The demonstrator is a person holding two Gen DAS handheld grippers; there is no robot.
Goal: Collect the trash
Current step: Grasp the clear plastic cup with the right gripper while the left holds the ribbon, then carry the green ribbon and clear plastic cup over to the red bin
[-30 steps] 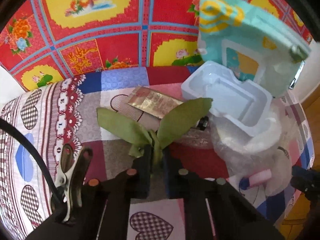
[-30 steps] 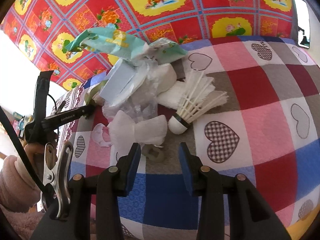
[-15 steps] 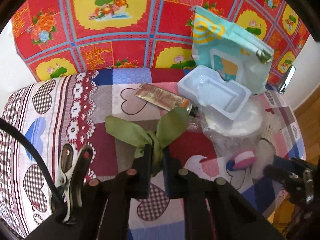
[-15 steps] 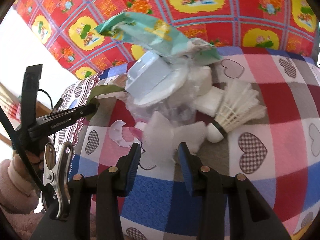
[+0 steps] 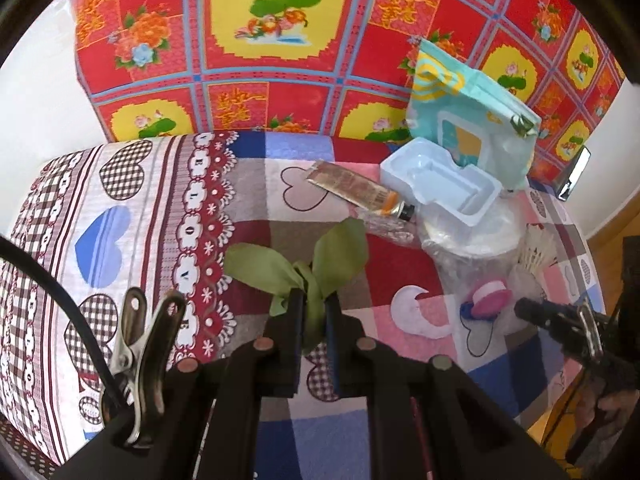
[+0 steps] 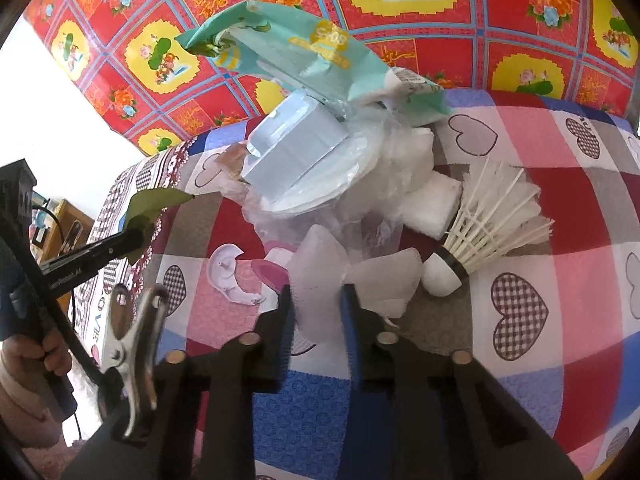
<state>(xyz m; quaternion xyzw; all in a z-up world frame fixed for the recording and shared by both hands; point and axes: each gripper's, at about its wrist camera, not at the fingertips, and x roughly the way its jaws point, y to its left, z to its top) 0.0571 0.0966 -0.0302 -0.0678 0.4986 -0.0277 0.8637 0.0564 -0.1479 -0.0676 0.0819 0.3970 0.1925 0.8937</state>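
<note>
White foam netting sleeve [image 6: 320,280]: one lobe lies between the jaws of the right gripper [image 6: 316,320], the other lobe spreads to the right of them toward the shuttlecock [image 6: 480,240]. Jaws have just been closing; both pads now sit against the netting's sides, narrow gap, netting pinched. Sleeve rests on the patchwork heart-print cloth [image 6: 540,280].

Taking the netting sleeve as landmark:
- Shuttlecock just to its right, cork end nearly touching the sleeve, feathers fanned away up-right.
- White foam block [image 6: 432,204] behind it, against the feathers.
- Crumpled clear plastic film [image 6: 372,208] directly behind, touching.
- Pink-and-white cap [image 6: 272,268] just left; white crescent-shaped plastic piece [image 6: 228,276] further left, flat on the cloth.
- Pale blue moulded tray [image 6: 292,152] behind, tilted on a white disc; teal printed bag [image 6: 304,48] propped above the tray.
- Red-and-yellow floral cloth [image 6: 520,12] hangs behind everything.

Left gripper [image 5: 310,312]: jaws shut tight on the knot of a green leaf-shaped ribbon [image 5: 304,268], two leaves spreading out beyond the tips, raised off the cloth. In the right wrist view it sits well left of the netting sleeve. Crimped tube [image 5: 356,188] lies beyond the ribbon, its neck against the tray. A hand [image 6: 28,368] holds the left gripper's handle.
</note>
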